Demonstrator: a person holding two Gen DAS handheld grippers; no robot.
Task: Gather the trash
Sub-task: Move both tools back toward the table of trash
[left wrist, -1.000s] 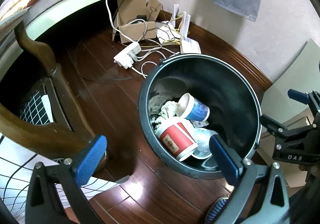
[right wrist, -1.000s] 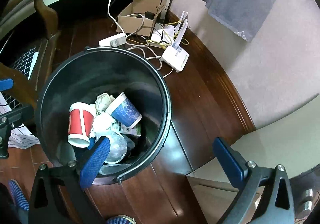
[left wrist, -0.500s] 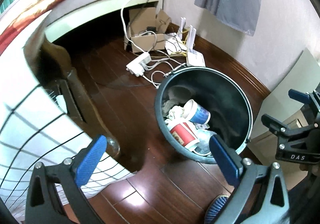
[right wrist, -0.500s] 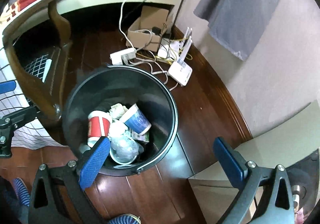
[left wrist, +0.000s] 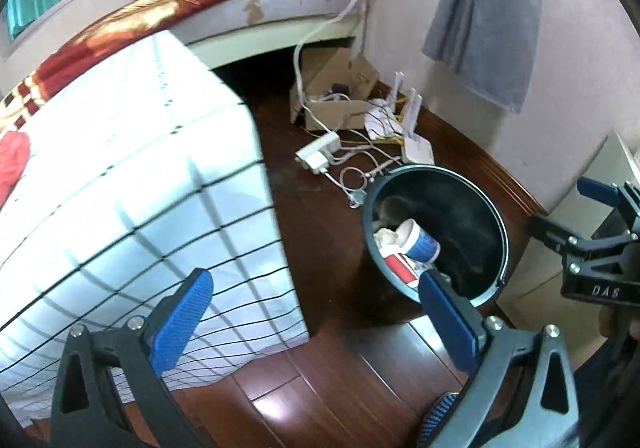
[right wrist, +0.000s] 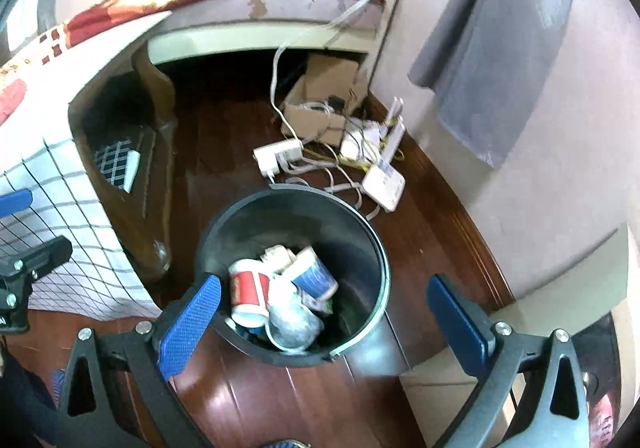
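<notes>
Both grippers, left (left wrist: 316, 324) and right (right wrist: 328, 322), hang empty, fingers spread, above the bin (right wrist: 362, 336); scan the floor (left wrist: 328, 380) next.

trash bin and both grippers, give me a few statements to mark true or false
1. The trash bin holds a red paper cup and a blue paper cup. True.
2. The right gripper is shut on a cup. False: its fingers are spread wide with nothing between them.
3. The bin stands on a dark wooden floor. True.
4. The left gripper holds a crumpled tissue. False: it is open and empty.
5. The white power strip lies inside the bin. False: it lies on the floor beyond the bin, near a cardboard box.
</notes>
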